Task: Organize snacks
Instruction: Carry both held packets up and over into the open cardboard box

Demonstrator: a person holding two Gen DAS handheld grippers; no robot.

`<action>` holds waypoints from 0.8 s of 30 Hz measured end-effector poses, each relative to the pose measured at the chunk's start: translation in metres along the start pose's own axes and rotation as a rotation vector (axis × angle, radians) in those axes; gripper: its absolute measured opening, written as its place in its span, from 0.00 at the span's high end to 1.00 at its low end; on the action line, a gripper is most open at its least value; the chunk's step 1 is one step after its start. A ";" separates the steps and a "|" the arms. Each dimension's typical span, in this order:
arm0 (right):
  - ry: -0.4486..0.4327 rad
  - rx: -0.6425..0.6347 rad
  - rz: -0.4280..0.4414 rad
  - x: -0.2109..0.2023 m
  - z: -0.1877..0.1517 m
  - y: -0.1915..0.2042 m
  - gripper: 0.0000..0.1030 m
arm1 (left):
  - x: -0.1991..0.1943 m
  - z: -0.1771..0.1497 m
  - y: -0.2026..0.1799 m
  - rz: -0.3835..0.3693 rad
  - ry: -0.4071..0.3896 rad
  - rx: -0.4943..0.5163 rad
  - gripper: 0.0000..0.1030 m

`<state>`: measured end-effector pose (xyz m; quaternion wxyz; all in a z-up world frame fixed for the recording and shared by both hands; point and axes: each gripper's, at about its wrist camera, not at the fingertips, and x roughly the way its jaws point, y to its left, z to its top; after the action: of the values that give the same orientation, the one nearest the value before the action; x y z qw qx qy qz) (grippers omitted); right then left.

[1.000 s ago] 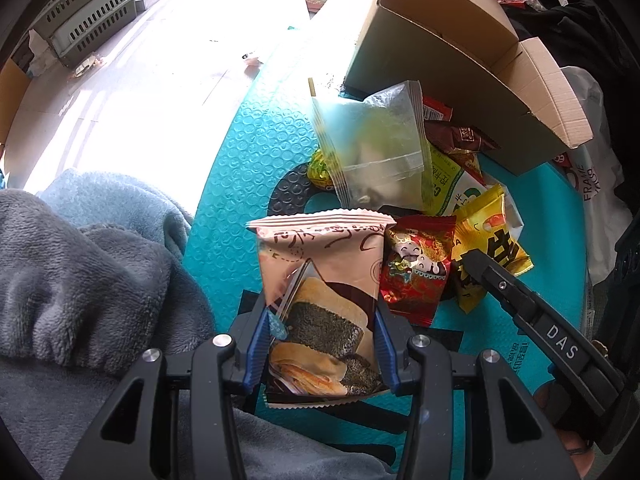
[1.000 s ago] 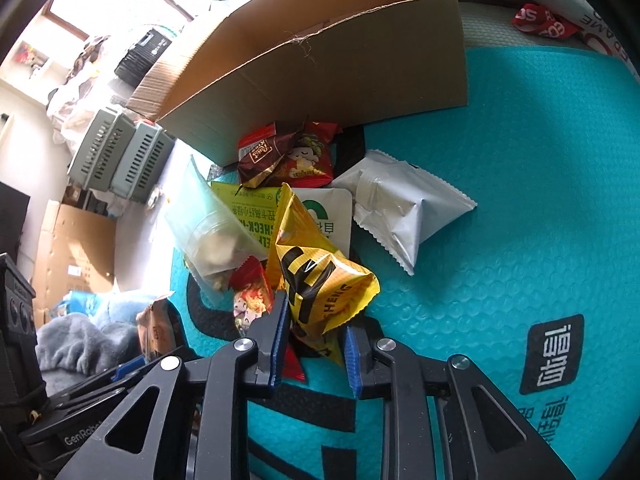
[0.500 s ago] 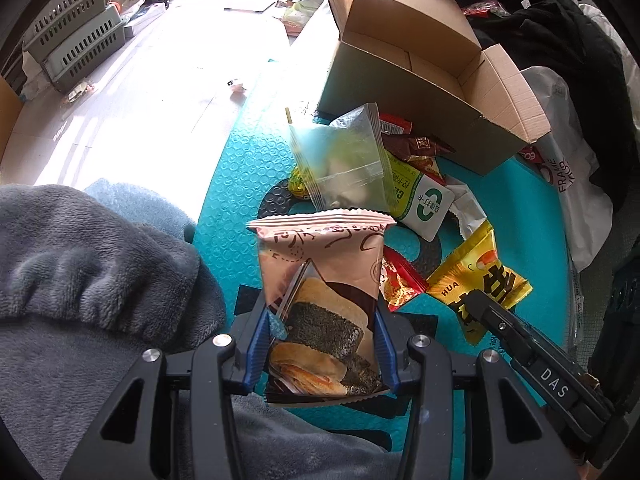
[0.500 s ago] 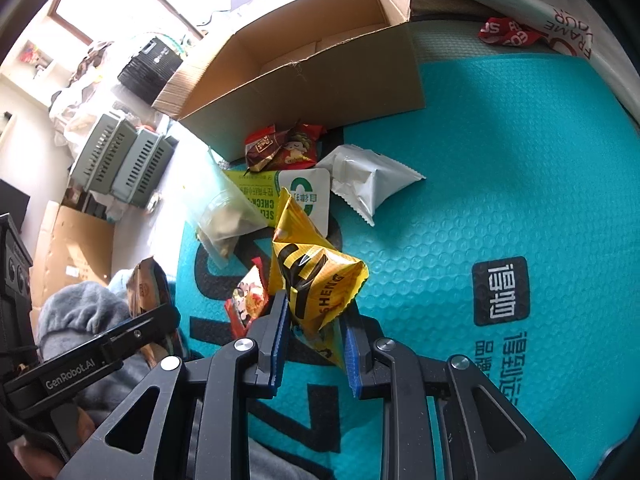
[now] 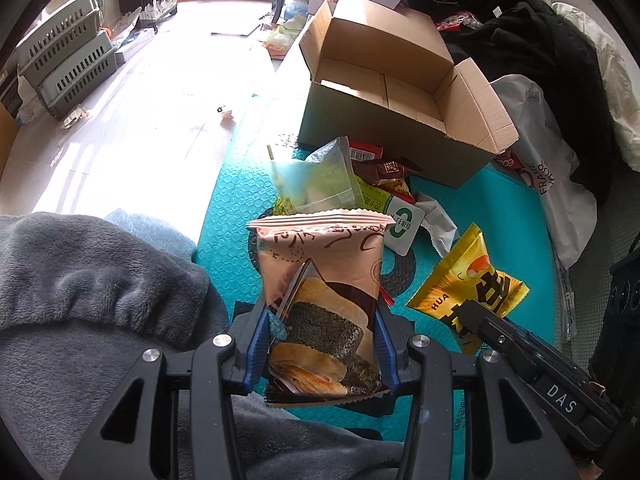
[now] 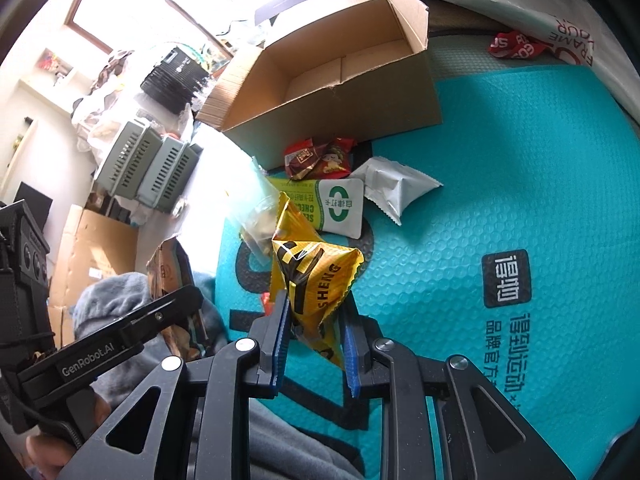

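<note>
Both grippers are loaded. The left gripper (image 5: 322, 344) is clamped partway open across the width of a pink seaweed-cracker packet (image 5: 320, 300), which is held upright with its sealed top edge away from the camera. The right gripper (image 6: 316, 340) is closed down tight on a yellow snack packet (image 6: 312, 276), pinched at its crumpled lower part; the rest of the bag is left sticking out free.

Both packets are held clear above the teal bubble mailer (image 6: 520, 168). The open cardboard box (image 5: 384, 92) is seen at the far end of the mailer, and no snacks are visible in it yet. A small pile is left on the mailer just in front of the box: clear zip bag (image 5: 320, 178), green-and-white packet (image 6: 340, 208), white packet (image 6: 396, 186), red wrappers (image 6: 320, 158).

Risks, judged from this state:
- The yellow packet is gripped near one end only, so slip or swing could be caused by a fast carry, and it could be dropped short of the box.
- The near wall and raised flaps of the box could be clipped if the packets are carried in too low.
- The two grippers are close together; a collision could be caused if both are driven at the box opening at once.
- The crackers could be crushed if the clamp is tightened.
</note>
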<state>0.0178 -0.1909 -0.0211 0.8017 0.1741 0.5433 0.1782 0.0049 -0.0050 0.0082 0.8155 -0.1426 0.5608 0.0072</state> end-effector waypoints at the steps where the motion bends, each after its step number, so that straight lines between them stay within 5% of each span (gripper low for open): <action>1: -0.005 -0.005 0.005 -0.002 0.003 0.002 0.78 | -0.001 0.003 -0.001 -0.001 -0.004 0.003 0.57; 24: -0.195 -0.163 0.006 -0.021 0.108 0.030 0.78 | -0.029 0.117 -0.061 -0.041 -0.195 0.128 0.57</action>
<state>0.1079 -0.1836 0.0480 0.8616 0.1266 0.4461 0.2066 0.1114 -0.0310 0.0867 0.8737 -0.1002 0.4751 -0.0312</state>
